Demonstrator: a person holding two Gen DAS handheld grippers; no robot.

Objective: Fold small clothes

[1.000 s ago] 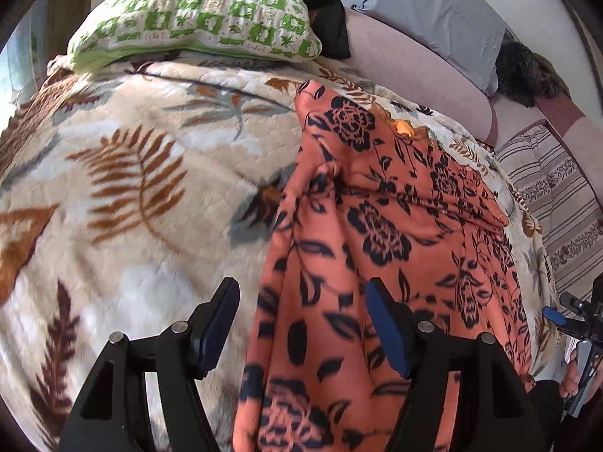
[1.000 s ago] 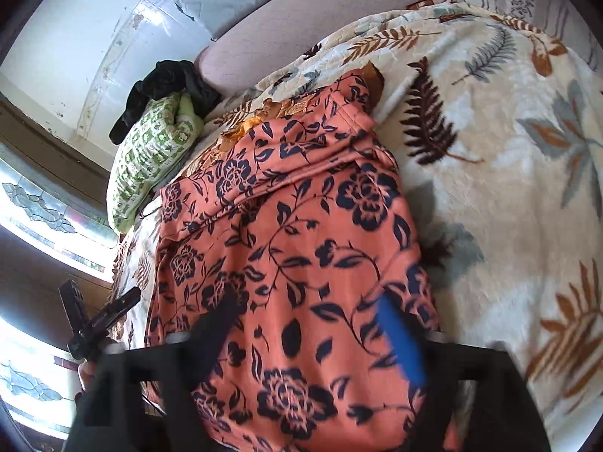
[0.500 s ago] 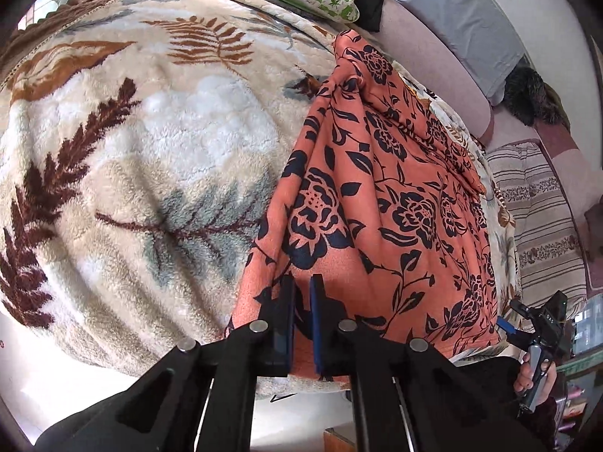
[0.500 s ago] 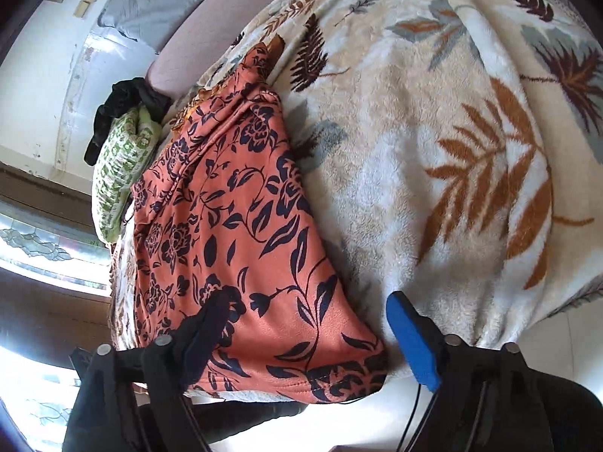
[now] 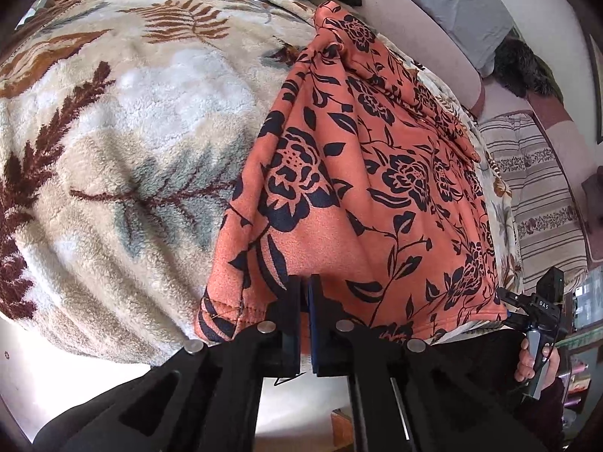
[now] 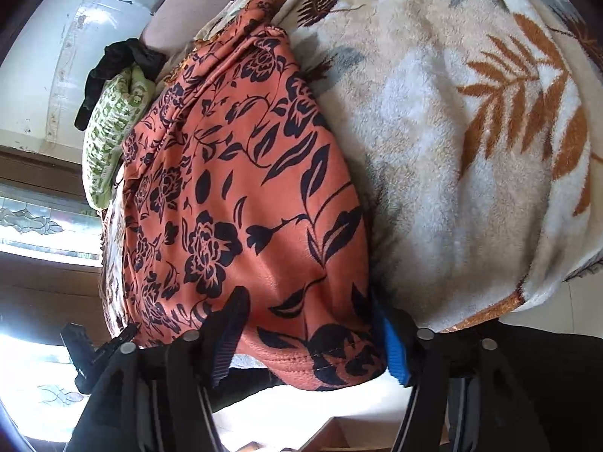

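Since half-second ago, right tool [image 6: 309, 333] moved in, spread astride hem corner of orange floral garment [image 5: 377, 173]. Left tool [image 5: 304, 301] pinching hem. Garment flat on bed blanket [image 5: 113, 143]. Soft, light fleece; grip stitched hem corners.

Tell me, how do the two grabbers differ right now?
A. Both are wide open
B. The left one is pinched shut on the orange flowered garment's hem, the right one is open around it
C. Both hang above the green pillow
B: the left gripper has its jaws closed on the orange flowered garment's hem, while the right gripper has its jaws spread either side of the hem.
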